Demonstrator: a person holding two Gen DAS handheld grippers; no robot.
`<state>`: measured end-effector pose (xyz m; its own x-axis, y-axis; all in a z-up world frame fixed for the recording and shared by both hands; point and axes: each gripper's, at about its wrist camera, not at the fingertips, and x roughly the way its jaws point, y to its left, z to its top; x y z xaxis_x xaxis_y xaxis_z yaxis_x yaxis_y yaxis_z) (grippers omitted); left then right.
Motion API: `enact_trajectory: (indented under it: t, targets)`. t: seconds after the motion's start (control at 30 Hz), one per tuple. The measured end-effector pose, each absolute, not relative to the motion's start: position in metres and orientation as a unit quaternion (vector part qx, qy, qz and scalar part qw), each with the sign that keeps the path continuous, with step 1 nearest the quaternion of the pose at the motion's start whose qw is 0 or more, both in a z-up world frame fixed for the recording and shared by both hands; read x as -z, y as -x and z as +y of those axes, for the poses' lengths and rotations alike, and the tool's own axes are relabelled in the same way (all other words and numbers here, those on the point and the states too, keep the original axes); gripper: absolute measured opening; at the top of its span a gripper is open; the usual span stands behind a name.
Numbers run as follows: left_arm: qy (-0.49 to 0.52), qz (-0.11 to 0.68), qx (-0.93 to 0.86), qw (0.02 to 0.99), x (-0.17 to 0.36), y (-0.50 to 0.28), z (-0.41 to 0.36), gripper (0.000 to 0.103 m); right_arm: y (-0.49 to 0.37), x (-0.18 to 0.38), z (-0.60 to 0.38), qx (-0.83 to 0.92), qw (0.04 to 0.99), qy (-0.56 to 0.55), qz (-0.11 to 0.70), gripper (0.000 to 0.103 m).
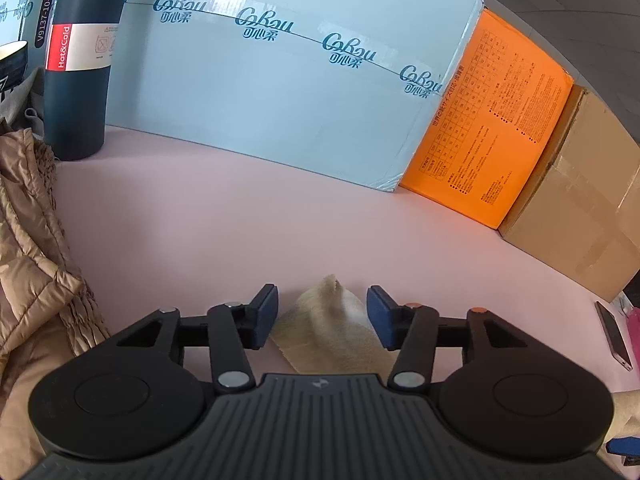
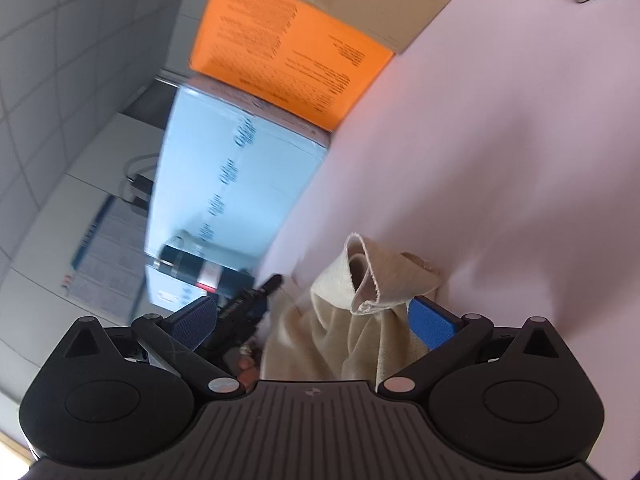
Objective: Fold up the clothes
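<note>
A cream cloth [image 1: 328, 328] lies bunched on the pink table [image 1: 240, 220]. In the left wrist view my left gripper [image 1: 322, 306] stands open around a raised peak of the cloth, and both blue pads are clear of it. In the right wrist view the same cloth [image 2: 360, 280] rises in a rolled fold with a hemmed edge. My right gripper [image 2: 312, 320] stands wide open over it. The cloth lies close against the right pad and far from the left one. The black body of the left gripper [image 2: 246, 312] shows just left of the cloth.
A brown quilted jacket [image 1: 32, 260] lies at the left. A dark bottle [image 1: 80, 80] stands by a light blue box [image 1: 260, 100], with an orange box [image 1: 492, 132] and a cardboard box [image 1: 580, 208] beside it. A phone [image 1: 614, 336] lies at the right.
</note>
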<state>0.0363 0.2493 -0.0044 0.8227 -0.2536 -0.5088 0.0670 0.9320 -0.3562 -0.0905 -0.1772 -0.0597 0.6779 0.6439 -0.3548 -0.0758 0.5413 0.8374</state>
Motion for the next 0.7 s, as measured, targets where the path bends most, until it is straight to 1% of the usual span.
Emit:
enact_trajectory:
  t: [0.07, 0.13, 0.17, 0.2, 0.23, 0.27, 0.3, 0.33, 0.4, 0.5, 0.6, 0.63, 0.7]
  targets:
    - [0.166, 0.285, 0.086, 0.94, 0.005, -0.036, 0.25, 0.052, 0.081, 0.058, -0.167, -0.202, 0.838, -0.386, 0.328, 0.101]
    - [0.17, 0.284, 0.087, 0.94, 0.005, -0.035, 0.251, 0.052, 0.069, 0.061, -0.163, -0.191, 0.858, -0.354, 0.321, 0.096]
    - [0.172, 0.284, 0.087, 0.939, 0.005, -0.035, 0.251, 0.052, 0.062, 0.064, -0.162, -0.188, 0.864, -0.338, 0.322, 0.082]
    - [0.175, 0.283, 0.086, 0.939, 0.005, -0.035, 0.252, 0.05, 0.056, 0.066, -0.161, -0.183, 0.871, -0.319, 0.325, 0.053]
    - [0.178, 0.282, 0.085, 0.939, 0.006, -0.034, 0.253, 0.046, 0.052, 0.067, -0.16, -0.177, 0.879, -0.298, 0.328, 0.038]
    - [0.184, 0.282, 0.085, 0.938, 0.006, -0.034, 0.255, 0.042, 0.048, 0.068, -0.158, -0.175, 0.887, -0.27, 0.331, 0.018]
    - [0.189, 0.281, 0.085, 0.937, 0.007, -0.034, 0.256, 0.03, 0.045, 0.069, -0.156, -0.178, 0.894, -0.244, 0.33, 0.014]
    - [0.195, 0.279, 0.086, 0.936, 0.007, -0.033, 0.258, 0.021, 0.045, 0.068, -0.156, -0.175, 0.902, -0.226, 0.322, 0.014]
    - [0.212, 0.266, 0.098, 0.935, 0.006, -0.03, 0.261, 0.015, 0.048, 0.062, -0.157, -0.169, 0.921, -0.19, 0.296, 0.008]
    - [0.226, 0.22, 0.126, 0.94, -0.006, -0.018, 0.265, 0.012, 0.068, 0.036, -0.161, -0.181, 0.95, -0.148, 0.209, 0.007]
    - [0.24, 0.16, 0.176, 0.941, -0.027, -0.001, 0.267, 0.012, 0.093, 0.005, -0.164, -0.205, 0.964, -0.108, 0.13, 0.007]
    - [0.237, 0.149, 0.187, 0.942, -0.034, 0.003, 0.266, 0.012, 0.102, -0.005, -0.165, -0.213, 0.966, -0.091, 0.112, 0.007]
    - [0.218, 0.153, 0.197, 0.944, -0.044, 0.008, 0.262, 0.012, 0.115, -0.019, -0.167, -0.223, 0.969, -0.06, 0.091, 0.007]
